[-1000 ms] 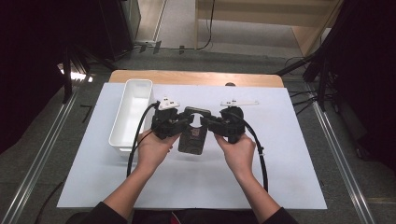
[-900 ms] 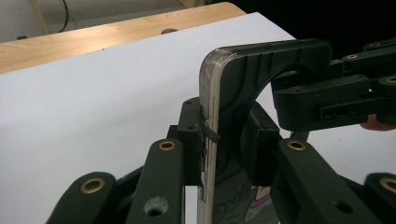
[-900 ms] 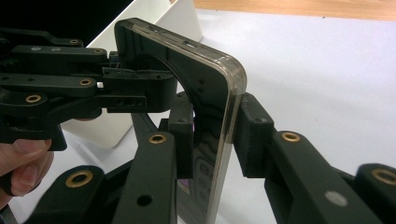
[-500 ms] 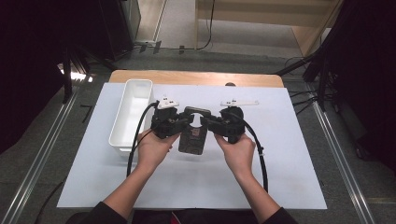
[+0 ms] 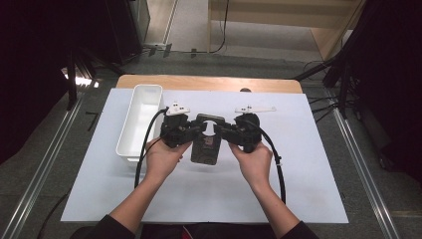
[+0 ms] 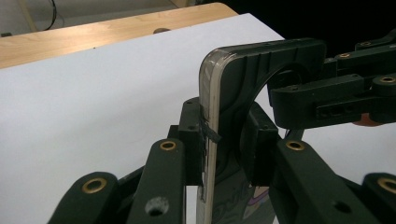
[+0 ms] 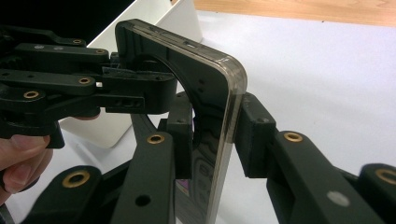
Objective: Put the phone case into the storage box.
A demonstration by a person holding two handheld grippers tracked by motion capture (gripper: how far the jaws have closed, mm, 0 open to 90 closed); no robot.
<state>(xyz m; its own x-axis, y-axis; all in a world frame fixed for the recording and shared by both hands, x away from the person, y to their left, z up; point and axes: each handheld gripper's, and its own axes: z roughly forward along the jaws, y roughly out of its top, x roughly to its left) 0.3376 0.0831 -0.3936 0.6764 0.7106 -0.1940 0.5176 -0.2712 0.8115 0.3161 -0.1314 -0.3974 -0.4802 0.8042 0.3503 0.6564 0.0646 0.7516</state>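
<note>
Black phone case [image 5: 206,144] sits dead centre on the counter [image 5: 298,189], long axis running 12 to 6. Left tool [image 5: 191,131] clamps its top corner from 9 o'clock, right tool [image 5: 223,130] from 3, both equally near.

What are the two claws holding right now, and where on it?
Both grip one black, clear-edged phone case: the left claw clamps one long side edge, the right claw the opposite edge.
</note>
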